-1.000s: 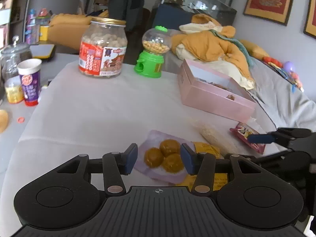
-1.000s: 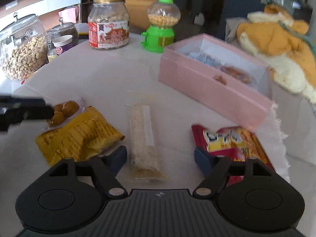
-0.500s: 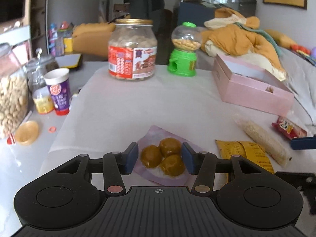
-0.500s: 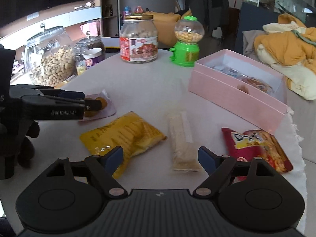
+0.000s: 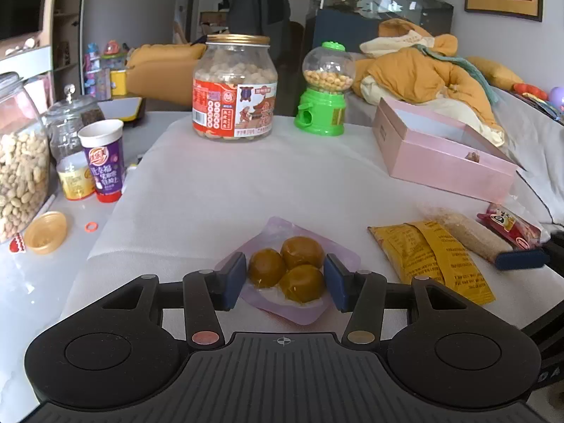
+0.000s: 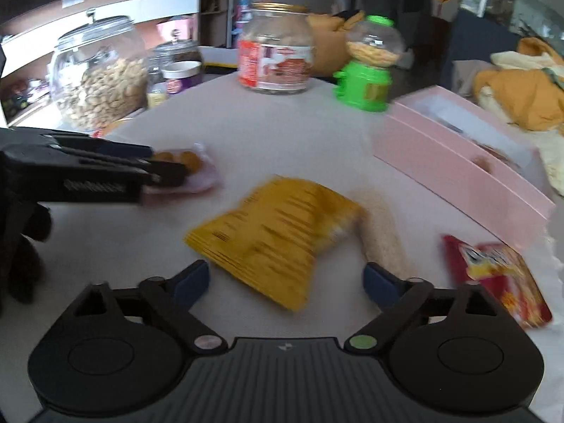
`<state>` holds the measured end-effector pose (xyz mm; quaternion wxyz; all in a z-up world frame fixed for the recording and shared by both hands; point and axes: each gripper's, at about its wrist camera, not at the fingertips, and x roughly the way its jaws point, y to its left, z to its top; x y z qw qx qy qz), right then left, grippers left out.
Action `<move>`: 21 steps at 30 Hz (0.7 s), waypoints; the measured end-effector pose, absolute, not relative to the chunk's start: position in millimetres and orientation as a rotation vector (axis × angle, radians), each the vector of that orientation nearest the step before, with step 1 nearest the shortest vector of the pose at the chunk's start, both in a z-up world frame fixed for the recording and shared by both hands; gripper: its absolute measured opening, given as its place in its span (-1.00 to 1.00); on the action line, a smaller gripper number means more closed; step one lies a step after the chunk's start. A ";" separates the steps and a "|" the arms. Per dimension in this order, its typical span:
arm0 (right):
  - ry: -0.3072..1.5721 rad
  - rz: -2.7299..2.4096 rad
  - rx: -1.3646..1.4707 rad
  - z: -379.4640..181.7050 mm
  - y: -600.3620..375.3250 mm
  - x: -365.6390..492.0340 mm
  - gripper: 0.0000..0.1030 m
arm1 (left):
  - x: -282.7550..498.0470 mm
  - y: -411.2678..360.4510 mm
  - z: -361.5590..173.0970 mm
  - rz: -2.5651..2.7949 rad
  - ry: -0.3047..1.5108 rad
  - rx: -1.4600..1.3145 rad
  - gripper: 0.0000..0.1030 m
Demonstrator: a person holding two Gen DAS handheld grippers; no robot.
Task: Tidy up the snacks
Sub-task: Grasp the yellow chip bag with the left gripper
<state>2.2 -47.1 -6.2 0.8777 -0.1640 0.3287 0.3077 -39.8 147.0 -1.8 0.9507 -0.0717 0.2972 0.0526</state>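
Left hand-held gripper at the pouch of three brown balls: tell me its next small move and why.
Probably close the left hand-held gripper on the pouch of three brown balls. Its fingers already flank the pouch, which lies flat on the white cloth, and the pads do not look pressed yet. The pink box stands open nearby, a likely destination.

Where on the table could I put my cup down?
The widest bare patch of white cloth lies between the biscuit jar, the pink box and the purple pouch of round yellow cakes. The near right is crowded: yellow packet, cracker bar, red packet.
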 end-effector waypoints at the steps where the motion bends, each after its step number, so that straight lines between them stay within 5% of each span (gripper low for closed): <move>1: 0.695 0.630 -0.323 -6.9 -53.3 3.5 0.96 | -40.1 146.6 -1.7 0.107 0.605 -0.145 0.06; 21: 0.730 0.640 -0.242 -11.6 -76.7 2.0 1.00 | -49.6 137.4 27.0 0.034 0.578 -0.283 0.02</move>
